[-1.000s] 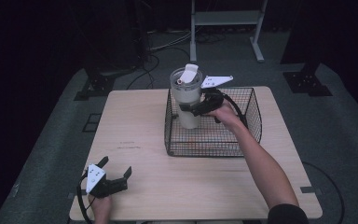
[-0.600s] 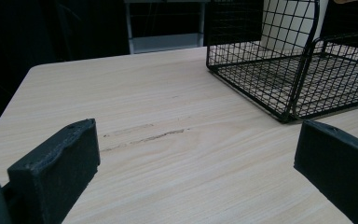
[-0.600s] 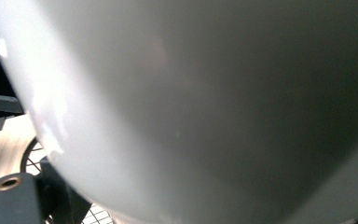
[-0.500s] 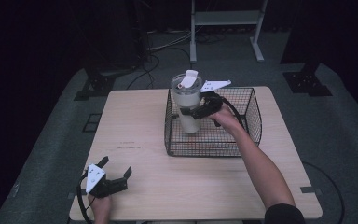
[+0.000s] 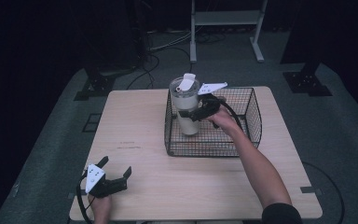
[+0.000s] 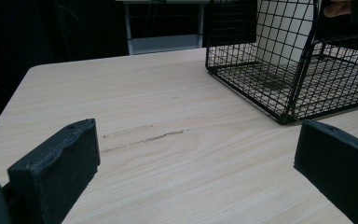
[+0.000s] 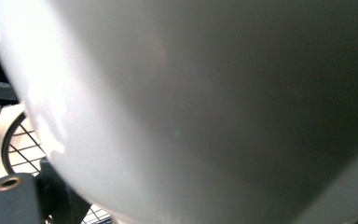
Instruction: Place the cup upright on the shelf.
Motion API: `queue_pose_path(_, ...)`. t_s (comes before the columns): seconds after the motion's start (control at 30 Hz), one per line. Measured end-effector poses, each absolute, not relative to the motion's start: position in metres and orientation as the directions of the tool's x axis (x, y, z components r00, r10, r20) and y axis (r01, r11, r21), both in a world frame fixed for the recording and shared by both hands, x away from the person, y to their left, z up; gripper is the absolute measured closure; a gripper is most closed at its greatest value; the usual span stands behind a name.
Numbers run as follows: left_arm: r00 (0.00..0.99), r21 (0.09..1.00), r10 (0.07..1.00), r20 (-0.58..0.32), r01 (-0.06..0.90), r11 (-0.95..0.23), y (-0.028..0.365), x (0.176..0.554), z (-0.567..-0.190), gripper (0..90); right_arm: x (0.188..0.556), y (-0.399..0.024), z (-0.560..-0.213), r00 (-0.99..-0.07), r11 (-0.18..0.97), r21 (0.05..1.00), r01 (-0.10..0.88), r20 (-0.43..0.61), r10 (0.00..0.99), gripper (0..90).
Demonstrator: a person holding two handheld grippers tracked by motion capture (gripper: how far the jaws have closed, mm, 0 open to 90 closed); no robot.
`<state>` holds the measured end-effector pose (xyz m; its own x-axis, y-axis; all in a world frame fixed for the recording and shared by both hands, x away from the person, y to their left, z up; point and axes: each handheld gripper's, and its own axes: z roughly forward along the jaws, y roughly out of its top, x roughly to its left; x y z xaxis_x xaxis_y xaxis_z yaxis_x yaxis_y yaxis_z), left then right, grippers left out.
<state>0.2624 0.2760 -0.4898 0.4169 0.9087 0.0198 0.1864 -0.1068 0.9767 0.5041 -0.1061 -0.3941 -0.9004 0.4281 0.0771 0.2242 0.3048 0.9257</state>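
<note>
A tall white tumbler with a clear lid and a flip tab stands upright inside the black wire basket, near its left wall. My right gripper is shut on the tumbler's side, with the hand reaching in over the basket. The tumbler's pale wall is pressed close against the right gripper view. Whether its base rests on the basket floor I cannot tell. My left gripper lies open at the table's front left corner, nothing between its jaws. From the left gripper view, the basket stands ahead to the right, and the tumbler shows through the mesh.
The light wooden table has bare board left of and in front of the basket, with a faint scuff mark in the grain. A metal stand and cables lie on the dark floor beyond the far edge.
My right gripper has lowered the tumbler deeper into the basket. The left gripper has stayed still.
</note>
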Motion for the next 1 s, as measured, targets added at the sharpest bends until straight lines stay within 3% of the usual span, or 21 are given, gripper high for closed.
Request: queue_pose_path(1.0, 0.421, 0.977, 0.907, 0.018, 0.185, -0.106, 0.276, 0.262, -0.49, 0.0, 0.509, -0.104, -0.415, -0.903, 0.371, 0.897, 0.239, 0.065, 0.425, 8.8)
